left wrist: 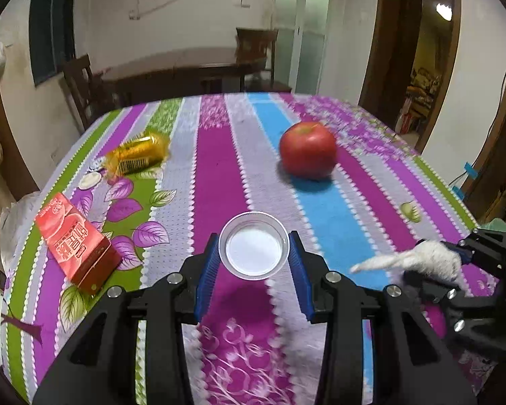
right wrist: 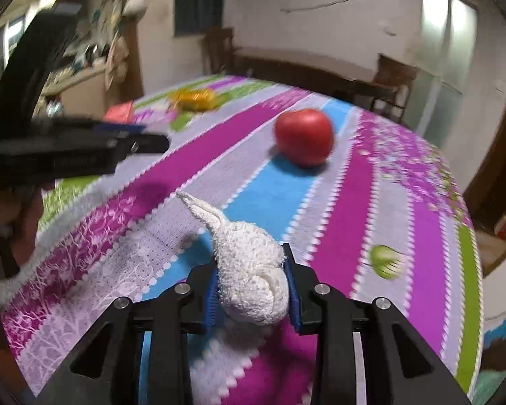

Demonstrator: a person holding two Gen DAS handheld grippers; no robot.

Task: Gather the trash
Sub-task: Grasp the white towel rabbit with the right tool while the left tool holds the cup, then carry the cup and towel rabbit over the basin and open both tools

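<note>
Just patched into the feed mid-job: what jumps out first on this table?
The red apple sits alone mid-table on the blue stripe of the bright striped cloth. Nearer, the left gripper holds a clear cup, and the right gripper is shut on a crumpled white tissue. A gold wrapper and red carton lie at left.

Red apple (left wrist: 308, 150), perhaps tomato, striped tablecloth (left wrist: 216, 155)
</note>
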